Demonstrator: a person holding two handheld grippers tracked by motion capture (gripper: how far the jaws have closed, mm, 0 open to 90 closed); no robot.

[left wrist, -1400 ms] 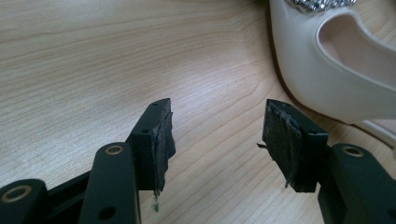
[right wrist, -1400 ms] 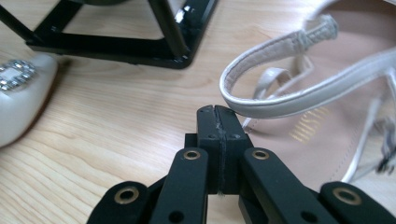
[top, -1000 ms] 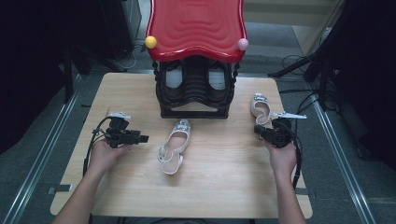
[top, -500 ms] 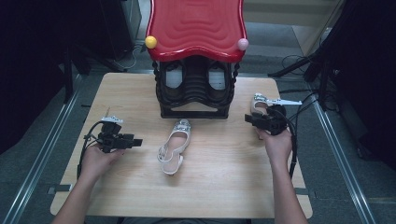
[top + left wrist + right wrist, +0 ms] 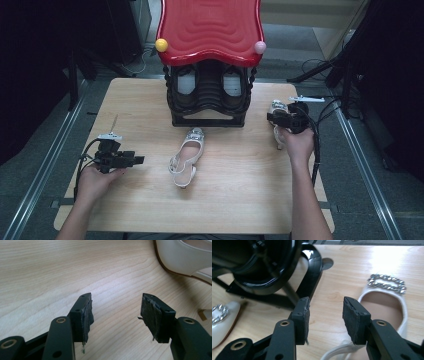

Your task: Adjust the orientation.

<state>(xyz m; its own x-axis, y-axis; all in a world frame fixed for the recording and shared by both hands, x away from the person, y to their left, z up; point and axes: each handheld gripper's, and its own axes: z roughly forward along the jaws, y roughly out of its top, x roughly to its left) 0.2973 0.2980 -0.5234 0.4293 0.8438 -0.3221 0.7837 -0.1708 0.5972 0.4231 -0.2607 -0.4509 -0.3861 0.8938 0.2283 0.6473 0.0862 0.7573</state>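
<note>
Both hands are shifting since earlier: right gripper [image 5: 276,118] is moving up over the right shoe [image 5: 276,107], left gripper [image 5: 135,160] is drifting back toward the table's [image 5: 240,200] near-left. Right gripper view is showing what the high view is hiding: jaws apart above that shoe's open cream insole and rhinestone buckle [image 5: 387,283], glossy black rack [image 5: 262,267] just beyond. Left gripper view is showing jaws apart over bare woodgrain, frayed pads [image 5: 150,315], middle shoe [image 5: 186,156] at its edge.
</note>
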